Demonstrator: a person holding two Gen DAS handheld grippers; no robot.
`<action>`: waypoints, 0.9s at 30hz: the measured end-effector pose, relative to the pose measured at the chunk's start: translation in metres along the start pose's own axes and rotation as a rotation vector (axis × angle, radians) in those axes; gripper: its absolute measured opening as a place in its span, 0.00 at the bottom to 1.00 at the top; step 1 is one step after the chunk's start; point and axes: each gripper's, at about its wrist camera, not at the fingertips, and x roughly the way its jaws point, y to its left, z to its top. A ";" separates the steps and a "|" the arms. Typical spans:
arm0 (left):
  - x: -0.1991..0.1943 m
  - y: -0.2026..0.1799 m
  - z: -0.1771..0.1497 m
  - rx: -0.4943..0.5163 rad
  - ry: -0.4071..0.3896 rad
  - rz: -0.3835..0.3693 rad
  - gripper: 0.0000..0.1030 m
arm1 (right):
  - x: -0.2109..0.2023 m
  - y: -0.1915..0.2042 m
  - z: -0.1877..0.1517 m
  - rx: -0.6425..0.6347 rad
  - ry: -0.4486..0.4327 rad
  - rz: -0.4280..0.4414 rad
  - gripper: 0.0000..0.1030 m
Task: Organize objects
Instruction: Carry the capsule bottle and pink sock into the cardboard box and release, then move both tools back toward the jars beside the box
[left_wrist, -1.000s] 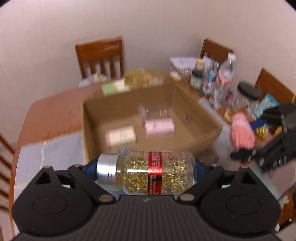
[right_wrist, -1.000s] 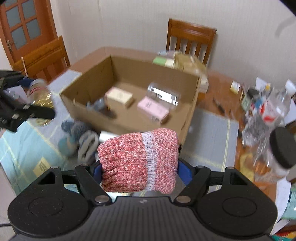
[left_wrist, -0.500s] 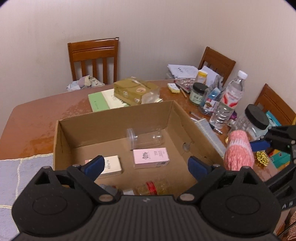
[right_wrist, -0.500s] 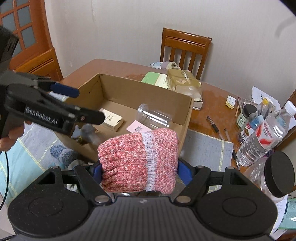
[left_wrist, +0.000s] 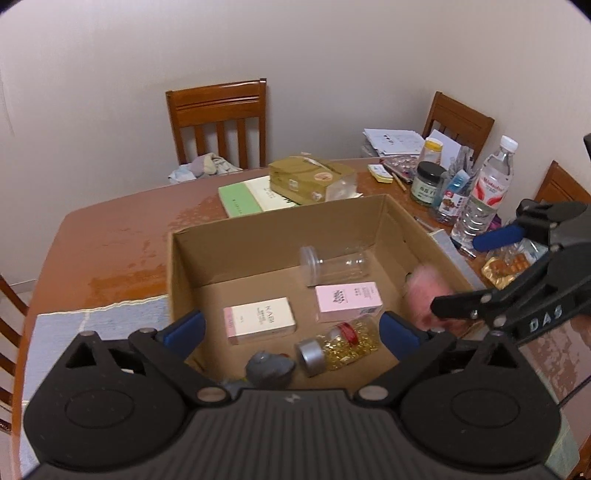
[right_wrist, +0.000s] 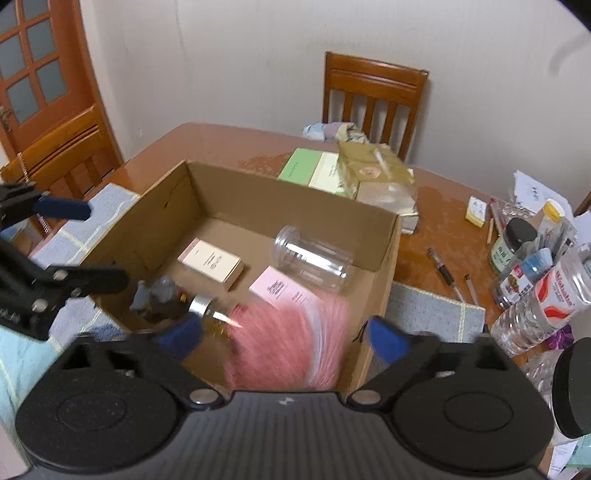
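Observation:
An open cardboard box (left_wrist: 258, 236) (right_wrist: 236, 188) stands on the table. In it lie a capsule bottle with a silver cap (left_wrist: 338, 349) (right_wrist: 212, 314), a cream carton (left_wrist: 260, 319) (right_wrist: 210, 264), a pink carton (left_wrist: 347, 301) (right_wrist: 282, 290), a clear jar (left_wrist: 334, 264) (right_wrist: 310, 258) and a grey object (left_wrist: 269, 367) (right_wrist: 155, 295). My left gripper (left_wrist: 291, 328) is open and empty over the box's near edge. My right gripper (right_wrist: 284, 332) is open; the pink knitted roll (right_wrist: 286, 343) (left_wrist: 424, 291) is blurred, falling between its fingers into the box.
Behind the box lie a green book (left_wrist: 240, 197) and a yellow-brown package (left_wrist: 310, 181). Bottles and jars crowd the table's right side (left_wrist: 480, 192) (right_wrist: 543, 288). Wooden chairs stand around the table (left_wrist: 218, 118). A blue cloth (left_wrist: 92, 321) lies left of the box.
My left gripper opened and the capsule bottle dropped into the box. My right gripper moved over the box and has just opened, releasing the pink knitted roll, which is falling.

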 end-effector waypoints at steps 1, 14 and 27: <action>-0.002 0.001 -0.001 -0.001 0.000 0.002 0.97 | -0.001 0.001 0.000 0.001 -0.007 0.003 1.00; -0.021 -0.020 -0.061 0.002 0.043 0.037 0.98 | -0.027 0.018 -0.047 -0.002 -0.024 -0.067 1.00; -0.021 -0.047 -0.117 -0.086 0.106 0.051 0.98 | -0.027 0.033 -0.151 0.052 0.073 -0.159 1.00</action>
